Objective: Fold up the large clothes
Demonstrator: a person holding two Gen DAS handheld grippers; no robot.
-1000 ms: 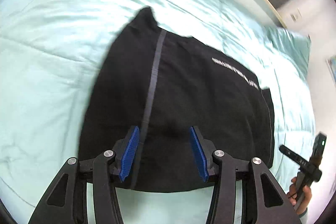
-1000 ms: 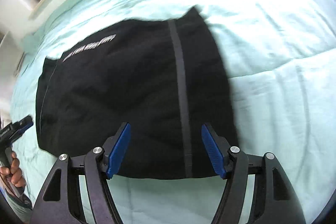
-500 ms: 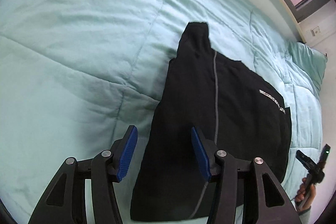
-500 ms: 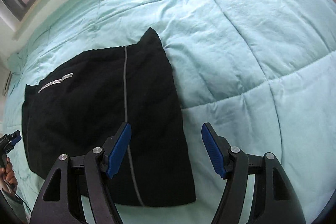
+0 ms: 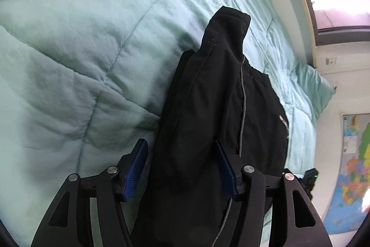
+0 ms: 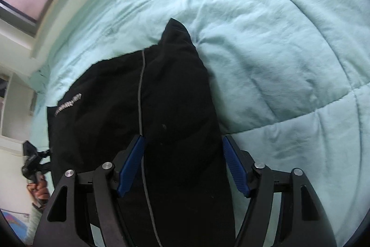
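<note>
Now, in the left wrist view, the left gripper point(image 5: 181, 168) has dropped from its higher look a second ago and stands spread, its blue pads straddling the near long edge of the folded black fabric garment with a thin grey stripe point(image 5: 222, 112), which lies ahead on the pale green quilted bed point(image 5: 76, 43). Likewise in the right wrist view, the right gripper point(image 6: 183, 166) has come low, jaws apart around the garment's opposite side, so I judge both are set to pinch for the next fold.
</note>
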